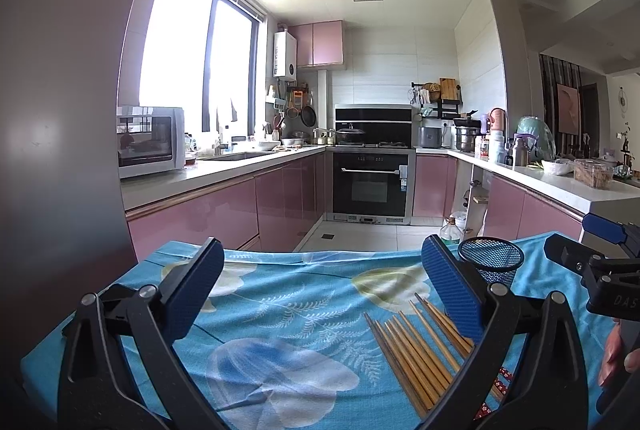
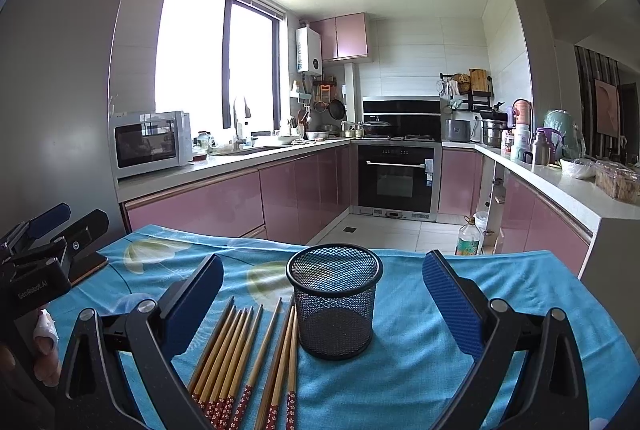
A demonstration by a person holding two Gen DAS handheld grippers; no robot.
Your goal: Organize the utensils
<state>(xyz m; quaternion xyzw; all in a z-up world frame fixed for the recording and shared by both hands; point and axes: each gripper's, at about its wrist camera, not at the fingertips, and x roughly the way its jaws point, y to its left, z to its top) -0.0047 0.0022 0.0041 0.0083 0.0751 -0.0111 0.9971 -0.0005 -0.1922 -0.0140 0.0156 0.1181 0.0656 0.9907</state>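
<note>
A bundle of wooden chopsticks [image 2: 244, 358] lies flat on the blue flower-print tablecloth [image 2: 420, 370], side by side and roughly parallel, narrow tips pointing away toward the kitchen. They are plain light-brown wood along most of their length, and the thick ends nearest the grippers carry a red band with small pale dots. Most lie packed close together; a few on the right side sit slightly apart from the rest, the last ones reaching up beside the cup.

Just to their right stands a black wire-mesh cup [image 2: 335, 300], upright, round, open at the top, with nothing inside that I can see.

The right gripper [image 2: 323, 304] hangs over the cloth with its blue-padded jaws spread wide, the cup and the nearer chopsticks showing between them; it grasps nothing. The left gripper [image 1: 323, 290] hovers further left, jaws likewise spread and empty, the chopsticks [image 1: 416, 354] lying under its right finger and the cup [image 1: 491, 259] just behind that finger.
</note>
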